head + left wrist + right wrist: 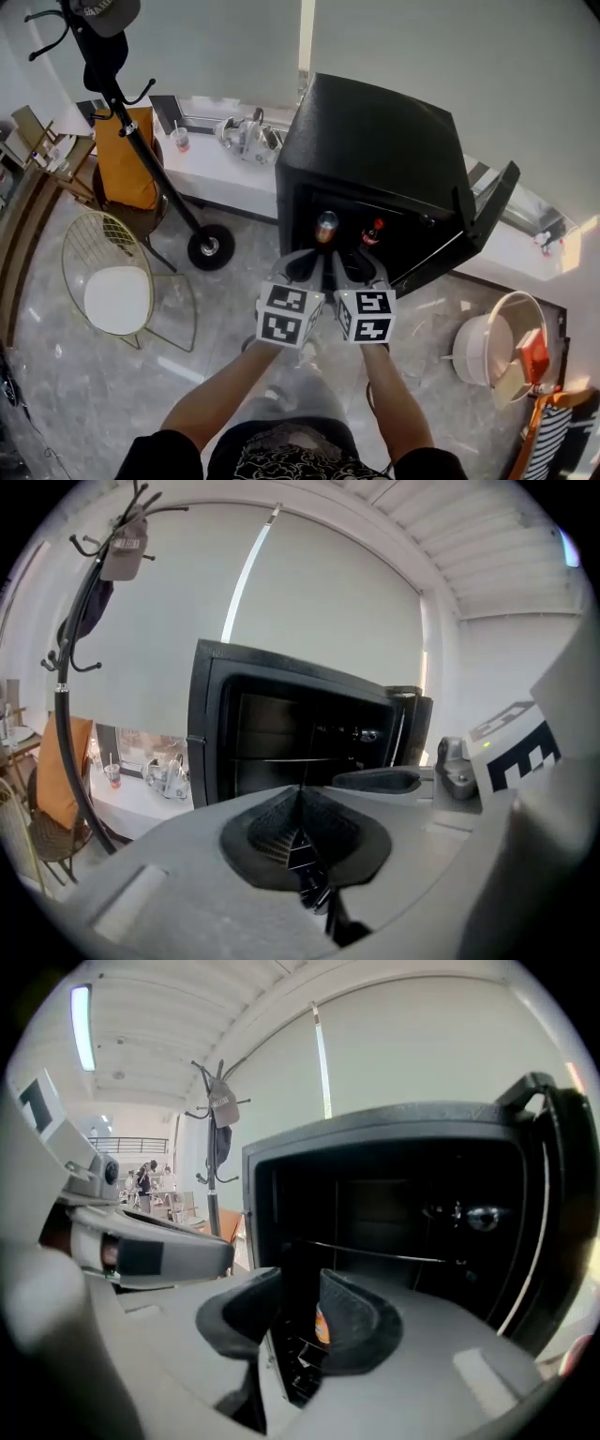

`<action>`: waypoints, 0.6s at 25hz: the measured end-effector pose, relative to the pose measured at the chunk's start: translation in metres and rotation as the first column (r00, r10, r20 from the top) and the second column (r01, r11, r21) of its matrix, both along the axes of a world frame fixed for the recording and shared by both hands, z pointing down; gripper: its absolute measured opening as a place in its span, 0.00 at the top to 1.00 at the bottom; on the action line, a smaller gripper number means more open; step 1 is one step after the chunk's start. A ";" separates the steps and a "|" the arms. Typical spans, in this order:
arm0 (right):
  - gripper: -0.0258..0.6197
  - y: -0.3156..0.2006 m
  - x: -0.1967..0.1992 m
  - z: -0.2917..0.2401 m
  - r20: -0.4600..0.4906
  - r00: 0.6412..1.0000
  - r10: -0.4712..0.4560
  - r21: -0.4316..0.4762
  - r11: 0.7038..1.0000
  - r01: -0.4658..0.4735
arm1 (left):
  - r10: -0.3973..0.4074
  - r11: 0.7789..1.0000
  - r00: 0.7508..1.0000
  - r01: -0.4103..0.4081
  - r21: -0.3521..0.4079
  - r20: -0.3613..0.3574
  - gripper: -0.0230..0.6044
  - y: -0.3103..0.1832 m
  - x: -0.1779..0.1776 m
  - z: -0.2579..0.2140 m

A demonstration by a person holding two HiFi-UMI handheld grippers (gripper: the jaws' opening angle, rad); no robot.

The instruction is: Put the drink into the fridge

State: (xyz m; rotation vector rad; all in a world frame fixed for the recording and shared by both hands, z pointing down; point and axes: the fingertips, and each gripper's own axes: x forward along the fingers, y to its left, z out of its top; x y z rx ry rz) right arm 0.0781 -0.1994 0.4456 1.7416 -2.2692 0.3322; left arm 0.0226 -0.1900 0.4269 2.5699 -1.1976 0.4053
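**Drinks in the fridge, both grippers out front**

Grey marble floor (234, 309), white window ledge (216, 159), black fridge (375, 141) with its door (487, 211) swung open to the right. Inside: drink can (326, 227) standing upright, small bottle (373, 232) just beside it. Left gripper (302, 267) and right gripper (361, 267) side by side in front of the opening, touching neither drink. Left fingers (272, 832) pressed together on nothing. Right fingers (356, 1321) spread a little, with an orange sliver in the gap, no telling what, pads not squeezing it.
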 end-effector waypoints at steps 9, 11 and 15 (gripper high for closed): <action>0.85 0.052 -0.016 -0.073 0.003 1.000 0.019 0.058 0.998 -0.019 | 0.027 0.999 0.999 -0.026 0.044 -0.024 0.96 0.046 -0.011 -0.054; 0.89 0.064 -0.017 -0.085 -0.005 1.000 0.022 0.069 0.997 -0.022 | 0.037 0.998 0.999 -0.035 0.057 -0.027 0.96 0.055 -0.011 -0.063; 0.96 0.088 -0.021 -0.101 -0.019 0.999 0.026 0.092 0.995 -0.024 | 0.062 0.995 0.997 -0.058 0.082 -0.040 0.96 0.076 -0.009 -0.076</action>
